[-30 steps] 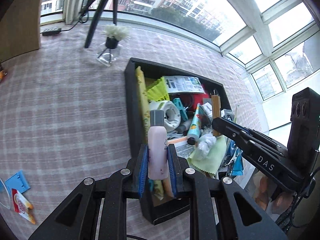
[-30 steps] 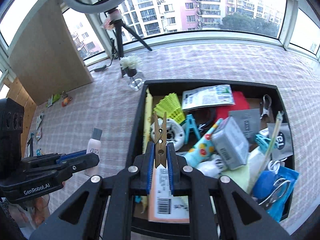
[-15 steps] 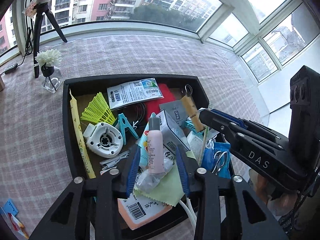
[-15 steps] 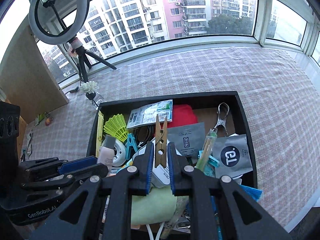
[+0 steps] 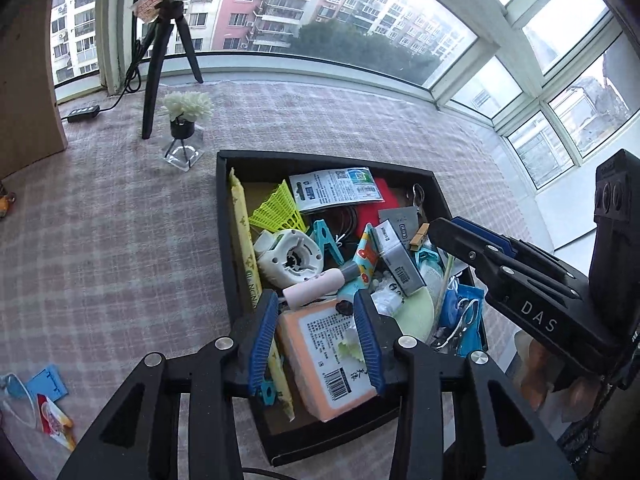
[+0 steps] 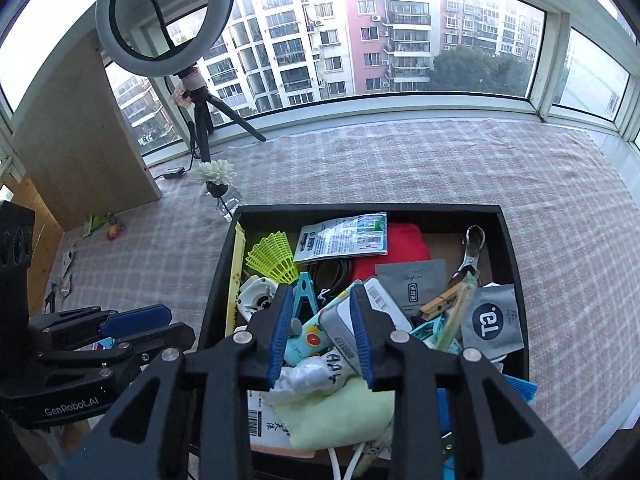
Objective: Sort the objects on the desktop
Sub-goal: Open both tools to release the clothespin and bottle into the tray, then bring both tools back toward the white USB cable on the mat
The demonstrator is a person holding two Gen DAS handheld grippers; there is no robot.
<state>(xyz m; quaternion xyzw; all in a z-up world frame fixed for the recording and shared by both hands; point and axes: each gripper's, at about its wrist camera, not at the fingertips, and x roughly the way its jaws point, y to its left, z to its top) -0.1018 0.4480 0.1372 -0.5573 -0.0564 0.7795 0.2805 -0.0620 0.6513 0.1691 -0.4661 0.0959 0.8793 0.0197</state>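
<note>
- Since both hands hang over the black box [image 6: 514, 248] with nothing in them, I think two more things have just gone in.
- The left hand-held gripper [image 5: 316, 340] has its jaws spread. They have just been opening, and nothing is pinched between them.
- The little pink bottle [image 5: 316, 283] lies on its side in the box, just past those jaws, beside the white round reel [image 5: 290, 258].
- The right hand-held gripper [image 6: 320, 332] has its jaws apart too. They have just been opening, and they hold nothing.
- The wooden peg [image 6: 440, 303] lies loose in the box, off to the right of those jaws, near the metal clip [image 6: 468, 254].
- The box looks very full: a yellow shuttlecock [image 6: 272, 257], packets, a green cloth [image 6: 340, 416].
- Some work is left, I think. Small bits lie on the table [image 5: 120, 240] at the left, like a blue card [image 5: 48, 382] and a red and orange packet [image 5: 54, 420].
</note>
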